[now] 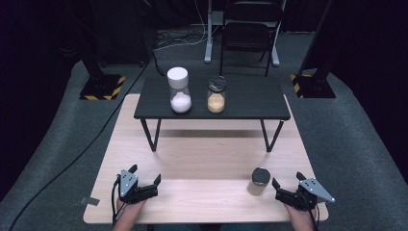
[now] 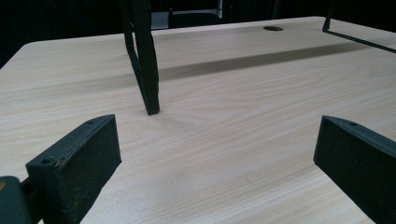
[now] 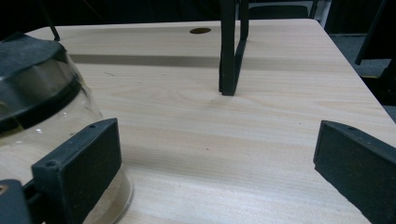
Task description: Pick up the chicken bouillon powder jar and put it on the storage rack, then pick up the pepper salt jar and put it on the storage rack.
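Resting with jaws spread, right gripper (image 1: pixel 284 191) sits at 3 o'clock of the glass jar (image 1: pixel 260 181), seemingly lined up for grasping. Left gripper (image 1: pixel 146 177) spread too, idle at 9 o'clock on the table (image 1: pixel 202 159).

- Bare wooden surface (image 1: pixel 202 159) lies open between both grippers.
- A dark-lidded jar (image 1: pixel 260 180) stands just beside the right gripper (image 1: pixel 286 189).
- Black riser legs (image 1: pixel 150 134) block farther ahead.

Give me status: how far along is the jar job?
Done: two jars, a white-lidded jar and a dark-lidded jar, stand on the black shelf.
In hand: nothing. The left gripper and right gripper are both open; the right sits beside the third jar, jaws not around it.
Left: probably grasping that jar on the table and lifting it onto the shelf.
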### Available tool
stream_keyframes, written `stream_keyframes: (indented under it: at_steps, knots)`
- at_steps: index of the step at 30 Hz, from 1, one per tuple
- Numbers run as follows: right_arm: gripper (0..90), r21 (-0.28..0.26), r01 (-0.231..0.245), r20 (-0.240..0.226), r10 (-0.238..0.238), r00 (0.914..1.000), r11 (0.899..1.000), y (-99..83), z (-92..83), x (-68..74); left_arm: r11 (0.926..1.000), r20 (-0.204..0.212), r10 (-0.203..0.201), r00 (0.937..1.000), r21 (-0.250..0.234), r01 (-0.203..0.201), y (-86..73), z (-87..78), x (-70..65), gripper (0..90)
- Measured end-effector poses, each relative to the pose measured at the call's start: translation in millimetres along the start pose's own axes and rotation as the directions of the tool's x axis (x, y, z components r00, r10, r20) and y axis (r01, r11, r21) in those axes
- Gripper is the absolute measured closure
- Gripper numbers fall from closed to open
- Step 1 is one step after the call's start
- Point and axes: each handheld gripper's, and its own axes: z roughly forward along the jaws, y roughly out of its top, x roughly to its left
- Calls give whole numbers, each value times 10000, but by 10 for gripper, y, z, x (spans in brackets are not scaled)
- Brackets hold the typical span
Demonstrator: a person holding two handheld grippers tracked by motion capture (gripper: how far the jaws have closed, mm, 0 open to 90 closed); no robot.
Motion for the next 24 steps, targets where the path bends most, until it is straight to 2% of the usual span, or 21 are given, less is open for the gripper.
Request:
stream_keyframes:
  at_steps: [12,24]
  knots:
    - [0,169,-107,11,107,9999,9998,-2,21,-9,10000,-6,-16,10000,-19,16,-1,-3,2,2]
    - [0,-404,-259,-50,257,9997,9988,103,-99,-14,10000,-14,6,10000,-8,-6,-1,-1,-1,2]
